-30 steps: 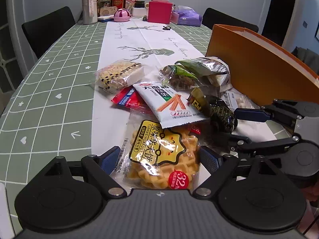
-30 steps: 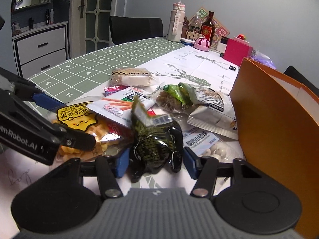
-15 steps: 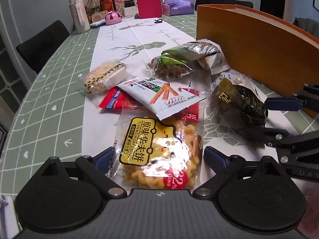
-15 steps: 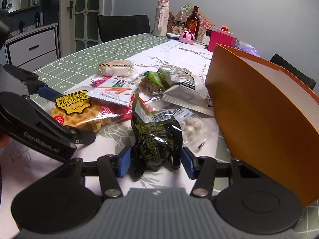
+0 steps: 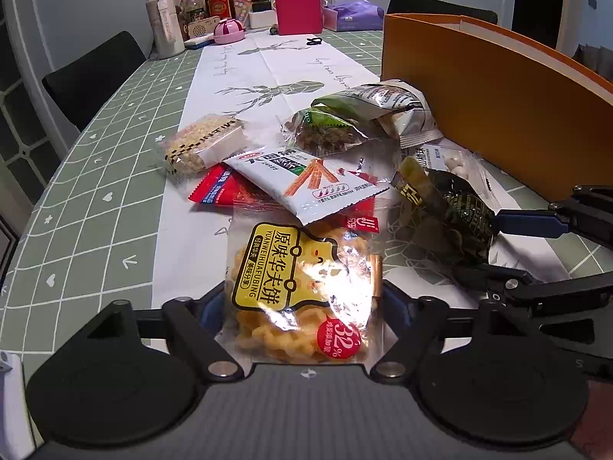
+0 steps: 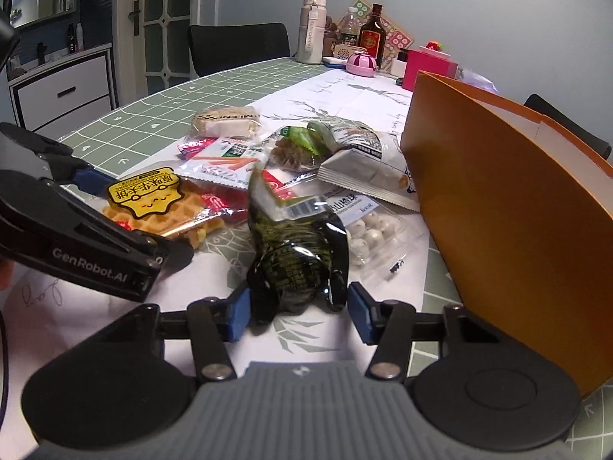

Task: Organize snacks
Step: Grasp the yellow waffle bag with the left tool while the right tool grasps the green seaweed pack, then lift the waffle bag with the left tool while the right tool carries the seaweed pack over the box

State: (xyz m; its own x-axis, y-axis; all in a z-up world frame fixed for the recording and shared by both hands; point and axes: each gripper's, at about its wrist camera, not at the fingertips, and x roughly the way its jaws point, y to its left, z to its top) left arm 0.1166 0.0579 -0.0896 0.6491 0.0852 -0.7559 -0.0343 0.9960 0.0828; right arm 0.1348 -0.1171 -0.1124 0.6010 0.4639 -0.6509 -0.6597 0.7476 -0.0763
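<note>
A clear pack of yellow waffles [image 5: 302,287] lies on the white table runner between the fingers of my left gripper [image 5: 302,303]. Its jaws are closing and the blue pads stand at the pack's two side edges without squeezing it. In the right wrist view the same waffle pack [image 6: 161,207] sits flat between the left gripper's fingers. My right gripper [image 6: 299,314] is shut on a dark green crinkled packet [image 6: 299,253], which stands upright between the pads while the jaws close tighter on it. An open orange box [image 6: 498,191] stands just to its right.
A loose pile of snacks lies behind: a white stick-snack packet [image 5: 306,180], a red packet [image 5: 218,191], a rice-cracker pack [image 5: 203,145], a green nut bag [image 5: 329,130] and a packet of white balls [image 6: 367,230]. Bottles and a pink box [image 5: 299,13] crowd the far end.
The right gripper has carried the dark green packet off the pile toward the orange box. The left gripper has slid further over the waffle pack and its pads have come in to the edges.
</note>
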